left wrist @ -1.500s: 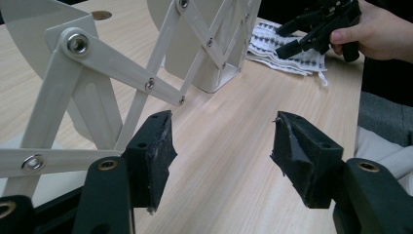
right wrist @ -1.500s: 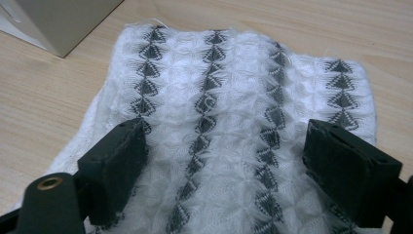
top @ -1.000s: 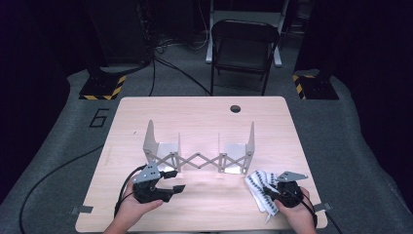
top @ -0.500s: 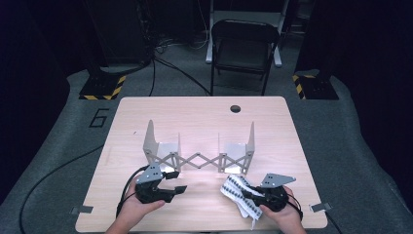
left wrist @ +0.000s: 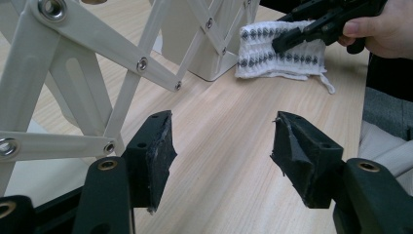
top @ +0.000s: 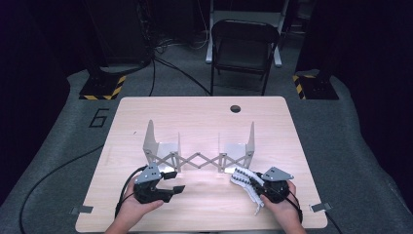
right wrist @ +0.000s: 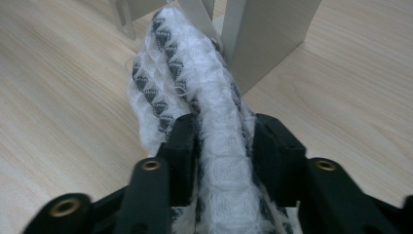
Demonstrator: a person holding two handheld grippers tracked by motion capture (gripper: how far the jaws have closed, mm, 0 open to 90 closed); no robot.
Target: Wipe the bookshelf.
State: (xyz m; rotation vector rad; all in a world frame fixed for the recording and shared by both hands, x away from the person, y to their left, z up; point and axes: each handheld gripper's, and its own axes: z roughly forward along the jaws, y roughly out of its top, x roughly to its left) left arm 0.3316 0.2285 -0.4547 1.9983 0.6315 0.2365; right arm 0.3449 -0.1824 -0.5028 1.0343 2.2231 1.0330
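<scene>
Moved cloth [top: 245, 179] leftward with right gripper [top: 257, 184], from table's right edge up against rack [top: 199, 157]; left gripper [top: 171, 182] stayed put.

Rack: two upright open-topped end bins joined by scissor lattice. Both bins looked empty in high view. Cloth not in either, lay on table [top: 204, 114] just in front of right bin [top: 242, 148], far end touching its base in right gripper view.

Cloth [right wrist: 195, 92] ran lengthwise between right gripper [right wrist: 224, 146] jaws, bunched end sticking out past tips toward bin wall. Jaws had just been opening with cloth between them; pads appeared to flank fabric loosely rather than pinch it, though contact hard to rule out. Loose thread trailed back toward hand in high view.

Left gripper [left wrist: 221, 146] jaws wide apart, nothing between, tips over bare table just beside lattice [left wrist: 97, 58]. Cloth [left wrist: 280, 51] seen well apart from it, beyond lattice foot, with right gripper [left wrist: 292, 36] on top.

Materials: cloth white, knitted, ribbed, fuzzy, rows of small dark diamond marks. Rack cream-painted flat metal, slotted bars, riveted pivots. Table light wood grain, round hole near far edge. Jaw pads black, rough, worn at edges.
</scene>
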